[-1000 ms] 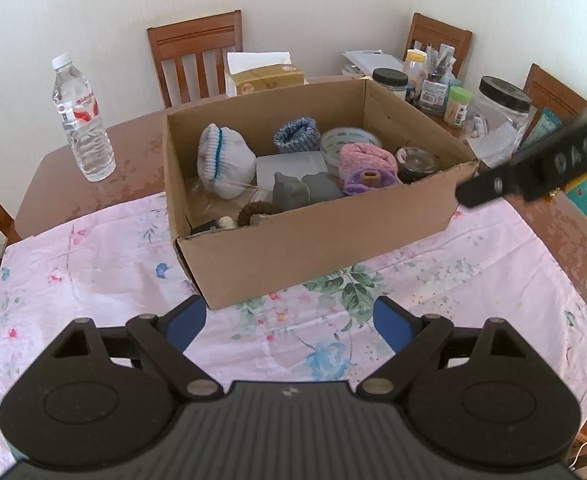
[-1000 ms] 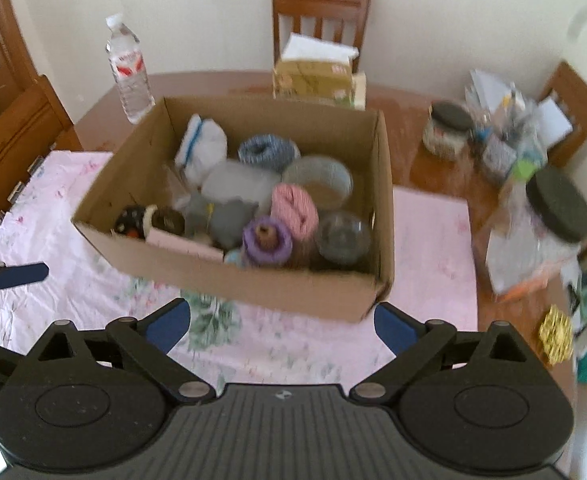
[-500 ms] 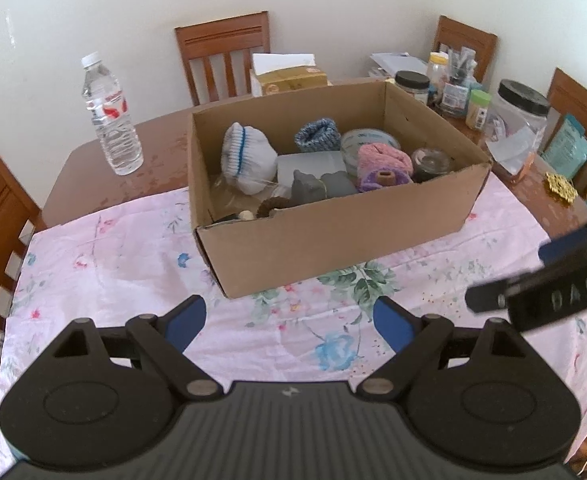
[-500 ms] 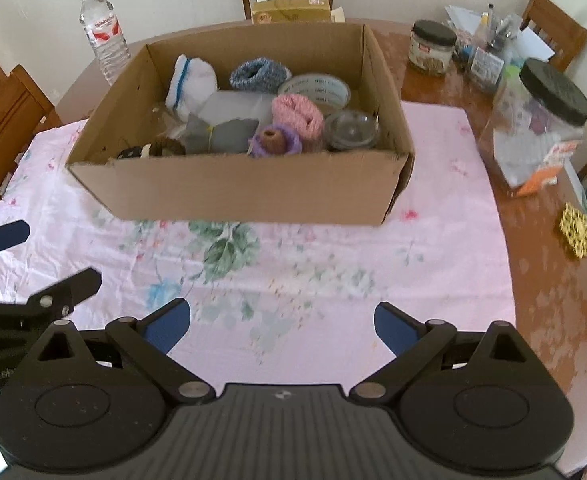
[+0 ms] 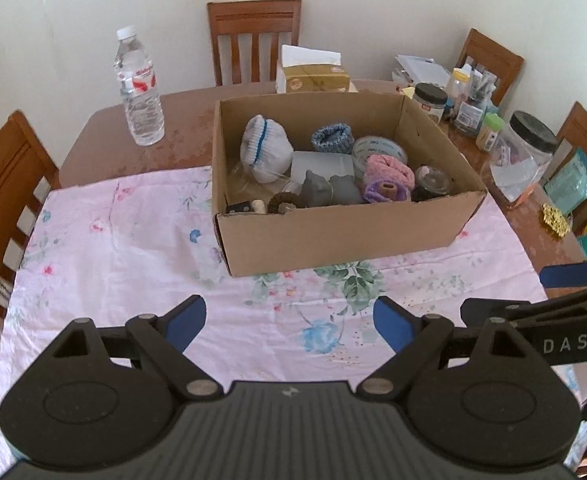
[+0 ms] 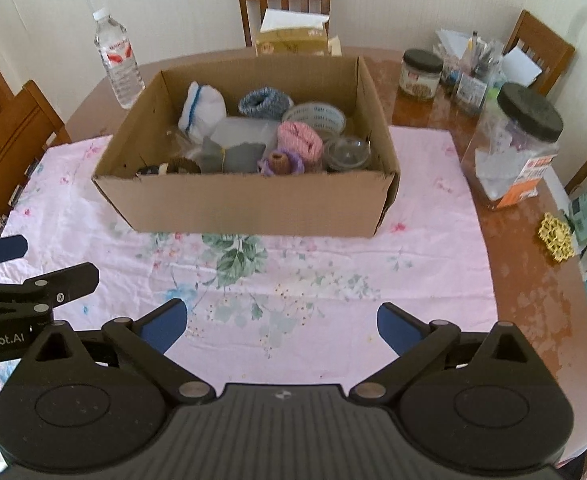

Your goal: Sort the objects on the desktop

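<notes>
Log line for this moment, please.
left claw: open, empty | right claw: open, empty | cardboard box: on cloth, full | nothing held

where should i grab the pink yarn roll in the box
Grip the pink yarn roll across its rounded middle, coming straight down from above with open jaws. It sits high among its neighbours with its top exposed, while the cardboard box walls and the purple spool in front block any sideways approach.
</notes>
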Demonstrator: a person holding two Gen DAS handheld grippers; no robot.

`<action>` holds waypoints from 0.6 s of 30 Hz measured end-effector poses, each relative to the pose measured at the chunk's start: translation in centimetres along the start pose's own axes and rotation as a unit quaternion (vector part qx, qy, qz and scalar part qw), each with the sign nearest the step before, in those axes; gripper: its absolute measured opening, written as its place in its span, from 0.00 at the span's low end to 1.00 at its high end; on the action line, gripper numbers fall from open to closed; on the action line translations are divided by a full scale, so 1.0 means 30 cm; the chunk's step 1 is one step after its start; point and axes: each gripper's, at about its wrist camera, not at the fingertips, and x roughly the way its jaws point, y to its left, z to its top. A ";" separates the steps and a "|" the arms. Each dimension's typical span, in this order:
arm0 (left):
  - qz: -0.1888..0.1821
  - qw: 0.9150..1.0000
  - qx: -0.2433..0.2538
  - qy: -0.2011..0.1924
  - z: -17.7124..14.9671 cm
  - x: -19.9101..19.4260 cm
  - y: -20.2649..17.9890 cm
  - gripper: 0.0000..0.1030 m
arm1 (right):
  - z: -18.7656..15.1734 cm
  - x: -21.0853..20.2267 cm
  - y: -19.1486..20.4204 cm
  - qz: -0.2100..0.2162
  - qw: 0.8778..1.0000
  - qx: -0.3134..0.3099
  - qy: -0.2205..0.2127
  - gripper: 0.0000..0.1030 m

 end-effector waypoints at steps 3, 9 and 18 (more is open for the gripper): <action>-0.003 1.000 -0.010 0.004 0.004 -0.005 0.007 0.88 | 0.002 -0.013 0.007 0.001 1.000 -0.003 -0.005 1.00; -0.013 1.000 -0.026 0.009 0.008 -0.009 0.021 0.88 | 0.005 -0.020 0.015 -0.007 1.000 -0.006 -0.009 1.00; -0.009 0.999 -0.031 0.007 0.015 -0.006 0.035 0.88 | 0.011 -0.026 0.028 -0.006 1.000 -0.005 -0.013 1.00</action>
